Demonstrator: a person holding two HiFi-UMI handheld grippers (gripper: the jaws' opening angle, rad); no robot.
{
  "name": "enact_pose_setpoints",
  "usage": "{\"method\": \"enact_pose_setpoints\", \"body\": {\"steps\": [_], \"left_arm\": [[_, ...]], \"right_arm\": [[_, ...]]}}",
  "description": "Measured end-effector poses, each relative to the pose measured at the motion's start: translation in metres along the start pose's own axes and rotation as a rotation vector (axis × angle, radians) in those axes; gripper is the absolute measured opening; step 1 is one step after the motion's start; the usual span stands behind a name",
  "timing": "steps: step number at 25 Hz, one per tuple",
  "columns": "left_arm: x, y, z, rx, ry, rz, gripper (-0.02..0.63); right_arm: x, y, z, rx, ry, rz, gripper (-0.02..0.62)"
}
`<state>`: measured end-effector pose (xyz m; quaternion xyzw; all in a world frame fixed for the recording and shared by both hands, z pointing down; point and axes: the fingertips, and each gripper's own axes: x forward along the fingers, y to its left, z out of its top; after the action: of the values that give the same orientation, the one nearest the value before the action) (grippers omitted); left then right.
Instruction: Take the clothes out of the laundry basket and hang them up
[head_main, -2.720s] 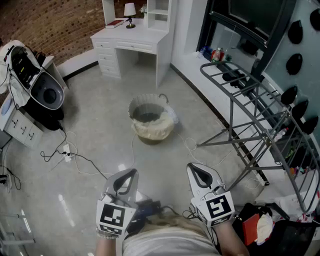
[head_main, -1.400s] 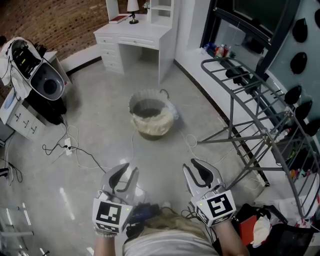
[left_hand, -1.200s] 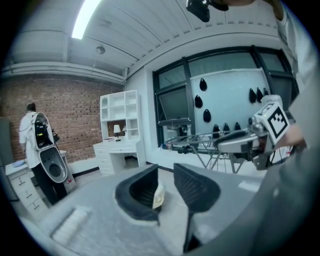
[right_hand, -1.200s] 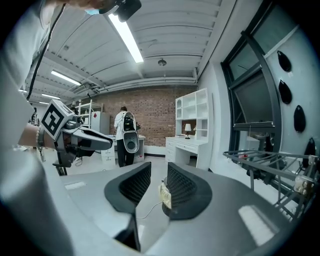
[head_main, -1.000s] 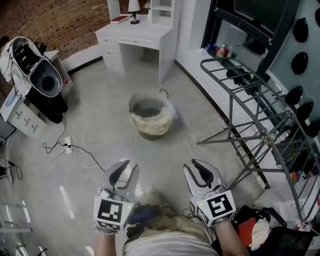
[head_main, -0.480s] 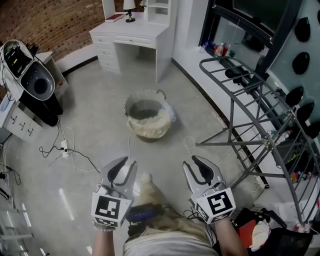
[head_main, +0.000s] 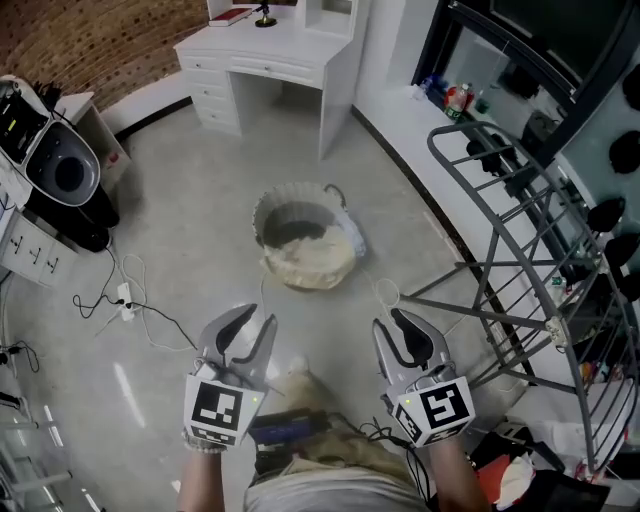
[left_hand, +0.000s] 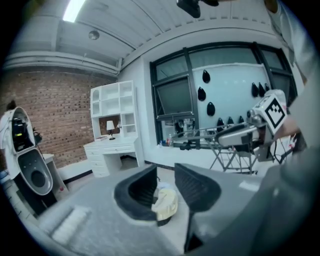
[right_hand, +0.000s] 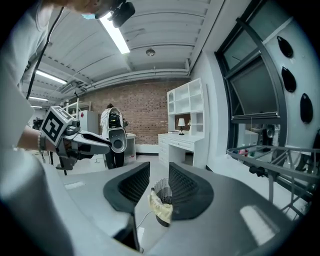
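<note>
Hovering low in frame, left gripper (head_main: 246, 323) and right gripper (head_main: 404, 330) empty, jaws partly apart, just opened wider; round grey wire laundry basket (head_main: 264, 213) with cream clothes (head_main: 315, 263) at centre.

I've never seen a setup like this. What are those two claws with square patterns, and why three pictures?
No robot: a person holds a two-jaw tool in each hand, the left gripper and the right gripper, patterned cubes included. The top-down picture comes from a camera on the person's head; the other two come from cameras riding on each gripper, looking along its jaws. On the floor stands a laundry basket holding cream clothes; a drying rack stands to the right. Both grippers hold nothing: their jaws are apart and have just been opening; the basket only shows through the gaps.
</note>
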<state>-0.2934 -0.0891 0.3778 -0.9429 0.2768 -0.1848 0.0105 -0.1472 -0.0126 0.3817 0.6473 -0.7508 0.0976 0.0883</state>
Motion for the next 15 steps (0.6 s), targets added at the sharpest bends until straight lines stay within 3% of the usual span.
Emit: {"method": "enact_pose_setpoints", "body": {"steps": [9, 15], "left_arm": [[0.068, 0.082, 0.002, 0.04, -0.024, -0.059, 0.106], [0.102, 0.106, -0.026, 0.037, 0.001, -0.102, 0.106]], "right_arm": [[0.098, -0.02, 0.022, -0.01, 0.024, -0.013, 0.106], [0.136, -0.032, 0.013, -0.021, 0.082, -0.014, 0.106]]}}
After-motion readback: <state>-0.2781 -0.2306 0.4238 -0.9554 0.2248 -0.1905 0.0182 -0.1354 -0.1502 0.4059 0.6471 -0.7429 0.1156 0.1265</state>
